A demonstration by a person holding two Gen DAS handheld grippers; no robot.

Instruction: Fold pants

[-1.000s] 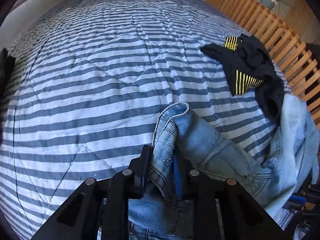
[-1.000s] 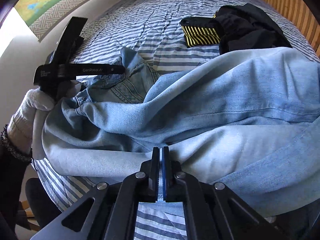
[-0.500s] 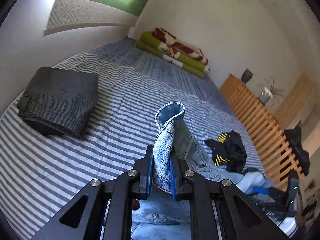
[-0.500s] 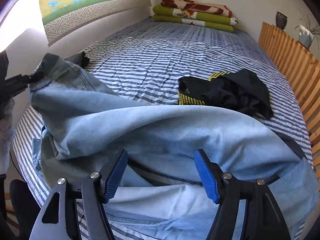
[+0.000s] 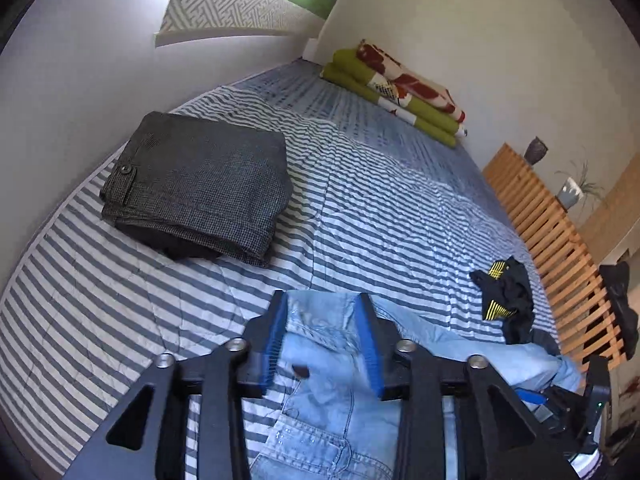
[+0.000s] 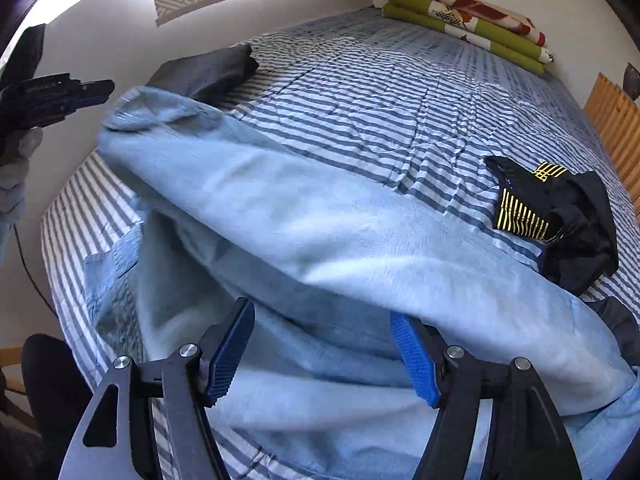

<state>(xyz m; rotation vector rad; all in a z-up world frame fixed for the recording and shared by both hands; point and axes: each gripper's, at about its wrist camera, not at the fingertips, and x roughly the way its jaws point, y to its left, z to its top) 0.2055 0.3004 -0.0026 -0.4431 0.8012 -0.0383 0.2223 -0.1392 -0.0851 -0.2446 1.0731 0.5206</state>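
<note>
Where jeans blur (motion-smeared), left gripper just opened, right gripper agape, pads clear.

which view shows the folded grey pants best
The left wrist view: the folded grey pants lie fully in sight on the striped bed, waistband button visible. The right wrist view shows only a dark far edge behind the jeans.

Both claws are spread wide. The left claw has just been opened, pads clear of the denim seen between them. The right claw is angled down, nothing pinched. A gloved hand is seen far left.
</note>
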